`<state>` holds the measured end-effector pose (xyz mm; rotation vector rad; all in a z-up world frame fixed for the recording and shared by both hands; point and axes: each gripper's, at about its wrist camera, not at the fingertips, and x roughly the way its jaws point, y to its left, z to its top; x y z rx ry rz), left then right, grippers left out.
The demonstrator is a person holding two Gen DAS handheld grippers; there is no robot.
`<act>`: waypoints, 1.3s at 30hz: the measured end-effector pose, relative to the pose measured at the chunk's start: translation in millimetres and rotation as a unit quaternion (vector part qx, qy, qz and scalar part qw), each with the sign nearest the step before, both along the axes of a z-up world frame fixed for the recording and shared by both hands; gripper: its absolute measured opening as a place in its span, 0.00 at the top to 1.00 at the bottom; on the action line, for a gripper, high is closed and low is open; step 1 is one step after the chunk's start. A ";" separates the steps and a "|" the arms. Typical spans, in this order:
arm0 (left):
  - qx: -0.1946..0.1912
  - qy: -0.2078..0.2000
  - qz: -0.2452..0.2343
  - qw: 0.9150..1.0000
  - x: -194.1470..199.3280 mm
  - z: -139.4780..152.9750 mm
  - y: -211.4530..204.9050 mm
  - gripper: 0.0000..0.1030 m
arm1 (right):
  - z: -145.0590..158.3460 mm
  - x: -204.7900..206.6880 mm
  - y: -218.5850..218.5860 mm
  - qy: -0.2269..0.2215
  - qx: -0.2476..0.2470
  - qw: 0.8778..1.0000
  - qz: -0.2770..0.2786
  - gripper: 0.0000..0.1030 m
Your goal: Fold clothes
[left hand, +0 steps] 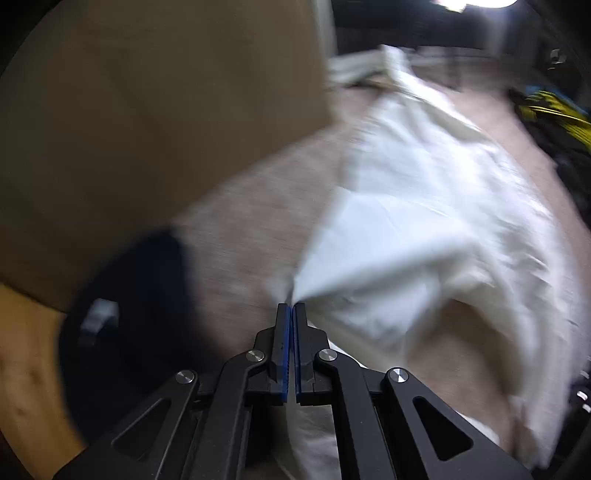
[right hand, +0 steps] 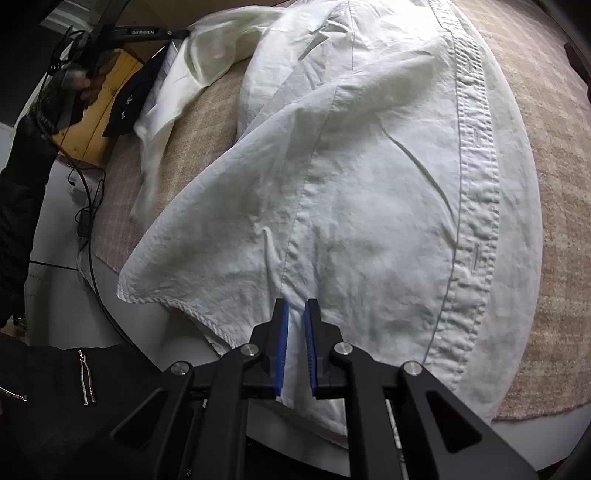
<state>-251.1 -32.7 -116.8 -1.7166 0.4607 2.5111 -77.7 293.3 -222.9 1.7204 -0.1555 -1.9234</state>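
- Your left gripper (left hand: 292,308) has its blue pads pressed together on a corner of the white shirt (left hand: 424,206); the cloth fans out from the fingertips ahead and to the right, lifted into a peak with a hollow under it. This view is blurred, so how much fabric is in the pinch you cannot tell.
- Your right gripper (right hand: 296,308) pinches a fold of the white shirt (right hand: 369,177) at its near hem, pads a little apart with the cloth running down between them.
- From the right fingers the shirt's long axis runs straight ahead, the button placket (right hand: 476,192) lying to the right of the tips and following that line.
- In the right wrist view the left gripper (right hand: 186,33) sits at the far end, ahead and left, holding the sleeve (right hand: 207,48) end raised off the beige rug (right hand: 554,184).
- So the sleeve side belongs to your left hand; its fold would likely travel across toward the placket while the right hand anchors the hem.
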 end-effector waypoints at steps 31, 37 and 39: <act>0.306 -0.144 -0.083 0.937 263.0 -13.9 154.1 0.58 | 14.2 46.3 125.9 0.009 0.007 0.989 -0.145 0.64; 0.283 -0.144 -0.033 0.948 257.2 -43.8 161.8 0.58 | 22.8 49.4 116.7 0.024 -0.042 0.995 -0.092 0.64; 0.275 -0.141 -0.020 0.951 259.6 -47.9 160.9 0.58 | 20.8 46.2 106.5 0.026 -0.037 0.997 -0.064 0.65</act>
